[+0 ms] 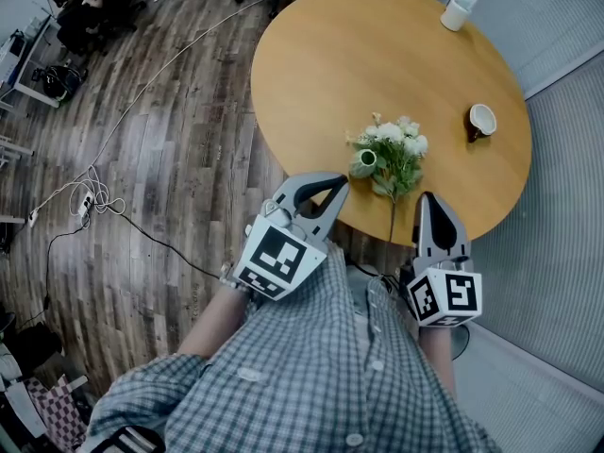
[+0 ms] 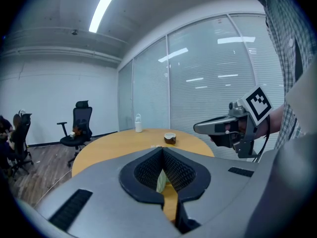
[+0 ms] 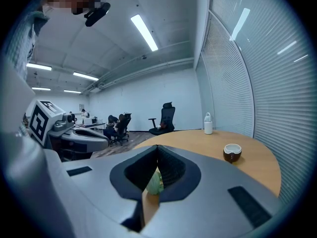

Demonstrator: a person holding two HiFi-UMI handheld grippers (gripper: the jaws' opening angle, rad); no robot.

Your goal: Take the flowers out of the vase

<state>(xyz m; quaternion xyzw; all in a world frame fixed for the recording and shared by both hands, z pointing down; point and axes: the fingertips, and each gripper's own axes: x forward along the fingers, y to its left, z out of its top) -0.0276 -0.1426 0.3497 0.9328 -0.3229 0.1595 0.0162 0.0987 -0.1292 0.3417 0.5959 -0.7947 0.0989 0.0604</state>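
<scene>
Head view: the flowers (image 1: 401,142), a small bunch of white blooms and green leaves, lie on the near part of the round wooden table (image 1: 330,55), one thin stem running to its near edge. The mouth of a small green vase (image 1: 366,159) shows just left of the blooms; whether stems sit inside it I cannot tell. The left gripper (image 1: 337,188) and right gripper (image 1: 427,199) hover at the near edge, either side of that stem, tilted slightly down, jaws pressed together on nothing. A brown cup (image 1: 481,120) stands to the right and a white bottle (image 1: 460,8) at the far right.
</scene>
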